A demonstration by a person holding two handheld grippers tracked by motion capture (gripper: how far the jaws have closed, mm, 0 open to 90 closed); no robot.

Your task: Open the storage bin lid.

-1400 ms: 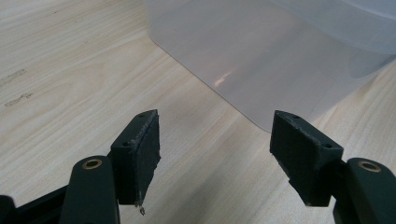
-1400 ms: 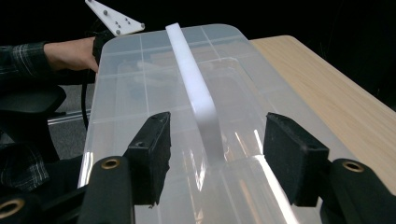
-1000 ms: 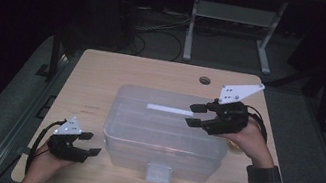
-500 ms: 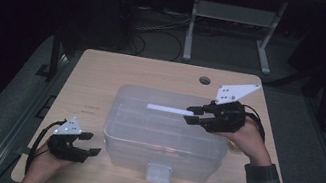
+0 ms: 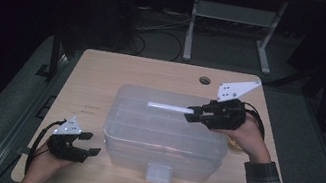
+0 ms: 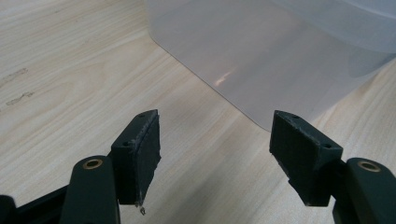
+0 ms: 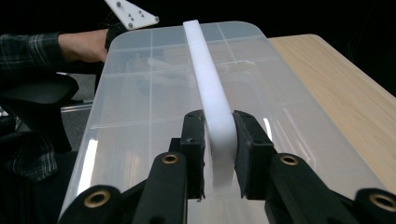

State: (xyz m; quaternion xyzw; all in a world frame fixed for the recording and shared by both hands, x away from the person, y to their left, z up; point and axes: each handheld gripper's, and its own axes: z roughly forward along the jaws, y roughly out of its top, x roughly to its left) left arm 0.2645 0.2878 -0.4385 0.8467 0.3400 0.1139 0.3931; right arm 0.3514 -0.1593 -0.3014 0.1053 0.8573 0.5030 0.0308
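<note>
Clear plastic box (image 5: 164, 132): mid-bench (image 5: 102, 81), lid on. White handle (image 7: 212, 93): lengthwise along the lid. My right tool (image 7: 219, 151): jaws just closing, now clamped on the handle's near end. My left tool (image 6: 215, 149): jaws apart, empty, beside the box.

Readable text: none — no words, numbers or brands legible.
Light wooden table top (image 5: 101, 85): small dark marks (image 5: 89, 109) — too blurred to read.

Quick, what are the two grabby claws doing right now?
Left gripper: jaws open, holding nothing, beside the clear box.
Right gripper: jaws have just been closing and now clamp the white handle on the box lid.
</note>
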